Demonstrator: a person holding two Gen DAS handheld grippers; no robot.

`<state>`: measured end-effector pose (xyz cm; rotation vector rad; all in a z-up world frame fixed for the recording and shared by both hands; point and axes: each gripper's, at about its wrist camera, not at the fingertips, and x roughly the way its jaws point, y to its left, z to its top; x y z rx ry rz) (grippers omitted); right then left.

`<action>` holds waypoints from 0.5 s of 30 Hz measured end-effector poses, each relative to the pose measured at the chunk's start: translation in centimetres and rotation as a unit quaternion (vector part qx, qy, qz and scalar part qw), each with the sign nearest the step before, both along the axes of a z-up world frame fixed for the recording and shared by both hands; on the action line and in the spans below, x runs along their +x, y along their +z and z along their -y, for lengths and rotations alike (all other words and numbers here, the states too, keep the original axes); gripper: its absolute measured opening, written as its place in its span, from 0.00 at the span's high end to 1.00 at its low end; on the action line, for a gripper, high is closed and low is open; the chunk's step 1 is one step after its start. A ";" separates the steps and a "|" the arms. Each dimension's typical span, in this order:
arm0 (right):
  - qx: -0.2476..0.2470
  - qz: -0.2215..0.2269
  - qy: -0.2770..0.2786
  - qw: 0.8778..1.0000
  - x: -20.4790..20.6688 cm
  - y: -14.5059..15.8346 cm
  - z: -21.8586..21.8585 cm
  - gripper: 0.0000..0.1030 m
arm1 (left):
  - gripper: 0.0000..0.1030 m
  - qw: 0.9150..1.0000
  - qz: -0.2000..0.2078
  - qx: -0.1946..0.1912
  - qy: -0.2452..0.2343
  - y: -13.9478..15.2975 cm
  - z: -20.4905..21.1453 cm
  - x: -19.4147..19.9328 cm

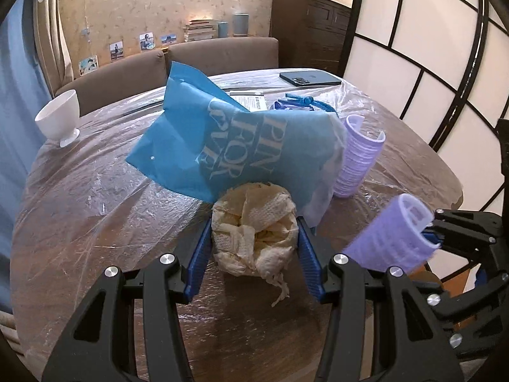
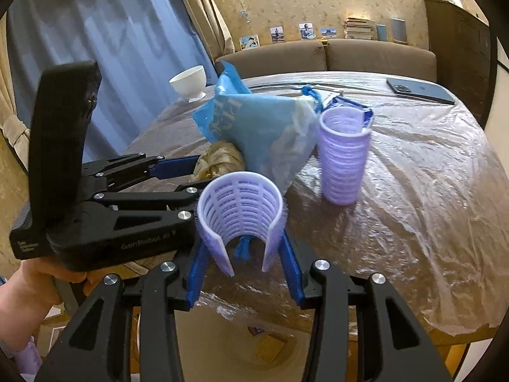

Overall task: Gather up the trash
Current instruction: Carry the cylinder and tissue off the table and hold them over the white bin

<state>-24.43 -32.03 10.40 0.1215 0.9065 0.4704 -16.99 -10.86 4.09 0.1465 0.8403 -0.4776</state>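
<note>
The right gripper [image 2: 243, 256] clamps a split lilac ribbed sleeve [image 2: 240, 213] above the plastic-covered table [image 2: 423, 191]. To its left, the left gripper [image 2: 203, 172] seems to pinch a crumpled paper wad [image 2: 219, 159], partly hidden behind a blue bag [image 2: 254, 124]. A second lilac sleeve [image 2: 344, 156] stands upright nearby.

I am at a round wooden table [image 1: 79, 222] under a crinkled clear plastic cover [image 2: 429, 191]. On it lie a blue bag [image 1: 197, 133], an upright lilac ribbed roller [image 2: 343, 159], a white footed bowl [image 1: 60, 117], a dark phone [image 1: 310, 78] and a booklet [image 1: 251, 100].
</note>
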 end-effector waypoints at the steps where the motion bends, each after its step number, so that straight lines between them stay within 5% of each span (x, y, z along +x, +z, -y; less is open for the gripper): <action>1: -0.002 0.002 -0.002 1.000 -0.1 0.1 0.1 0.59 | 0.49 1.000 0.001 0.000 0.001 0.0 0.0 0.0; 15: -0.013 0.013 -0.005 1.000 0.1 1.1 0.8 0.59 | 0.49 1.000 -0.002 -0.002 0.021 0.2 -1.0 -1.4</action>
